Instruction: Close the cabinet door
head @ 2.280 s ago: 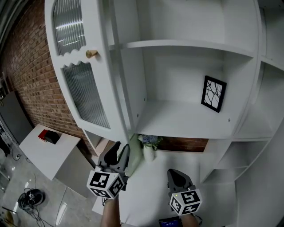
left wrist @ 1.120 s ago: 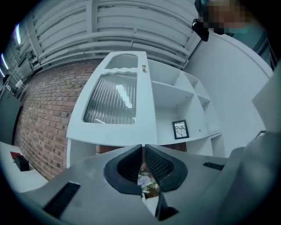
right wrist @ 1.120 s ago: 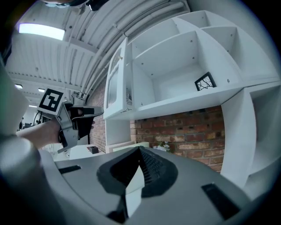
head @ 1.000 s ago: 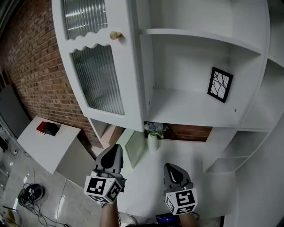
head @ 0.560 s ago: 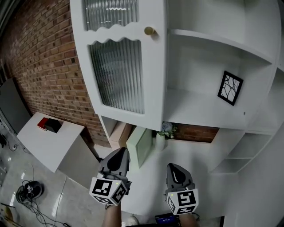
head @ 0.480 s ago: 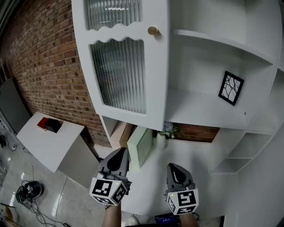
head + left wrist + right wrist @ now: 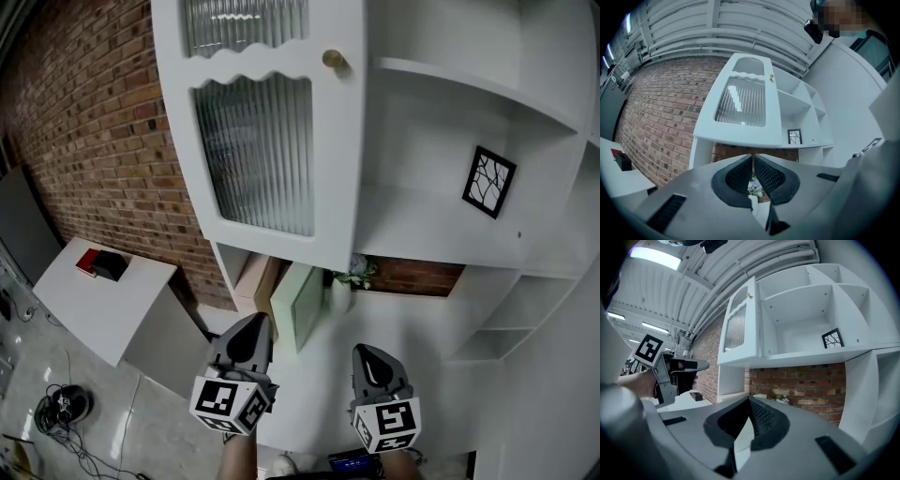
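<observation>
Hanging partly open, the cabinet door (image 7: 272, 141) is seen at the upper left of the head view, white, with two ribbed glass panes and a small brass knob (image 7: 334, 60) near its free edge. That edge is angled out from the white cabinet (image 7: 441, 103), whose shelves are left uncovered to the door's right; a black-framed picture (image 7: 487, 182) is leaned against the back of the lower shelf. In the right gripper view the door (image 7: 740, 329) is shown standing away from the cabinet front.

Both tools are held low, well below the door and apart from it. The left gripper (image 7: 251, 328) is pointed up towards the door's lower edge, and its jaws are seen pressed together with nothing between them (image 7: 753, 157). The right gripper (image 7: 368, 360) is held beside it, its jaws likewise brought together and empty (image 7: 750, 401).

Beneath the cabinet, a small vase of flowers (image 7: 354, 277) and a pale green panel (image 7: 298, 305) are set on the white table (image 7: 403, 328). A brick wall (image 7: 94, 131) is seen at the left.
</observation>
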The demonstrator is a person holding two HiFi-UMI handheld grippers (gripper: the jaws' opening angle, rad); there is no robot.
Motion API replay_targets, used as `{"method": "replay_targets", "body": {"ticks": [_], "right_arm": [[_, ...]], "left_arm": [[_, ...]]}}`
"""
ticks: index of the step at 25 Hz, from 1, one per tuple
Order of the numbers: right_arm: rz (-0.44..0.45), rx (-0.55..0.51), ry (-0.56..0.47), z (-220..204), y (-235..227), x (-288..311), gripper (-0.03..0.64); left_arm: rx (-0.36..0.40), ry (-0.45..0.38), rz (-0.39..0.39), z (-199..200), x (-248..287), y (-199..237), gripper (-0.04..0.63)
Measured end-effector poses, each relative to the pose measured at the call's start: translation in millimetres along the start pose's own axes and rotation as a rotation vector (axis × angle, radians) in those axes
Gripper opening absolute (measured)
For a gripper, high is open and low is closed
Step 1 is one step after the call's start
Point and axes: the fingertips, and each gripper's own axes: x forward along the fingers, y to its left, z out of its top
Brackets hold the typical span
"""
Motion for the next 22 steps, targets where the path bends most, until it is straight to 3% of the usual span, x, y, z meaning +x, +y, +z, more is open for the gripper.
{"method": "replay_targets", "body": {"ticks": [22], "right_arm": [[-0.002, 0.014, 0.005, 0.1, -5.2, 1.9, 0.001]], "left_arm": [[0.007, 0.005, -0.012, -0.2, 8.5, -0.7, 0.025]]}}
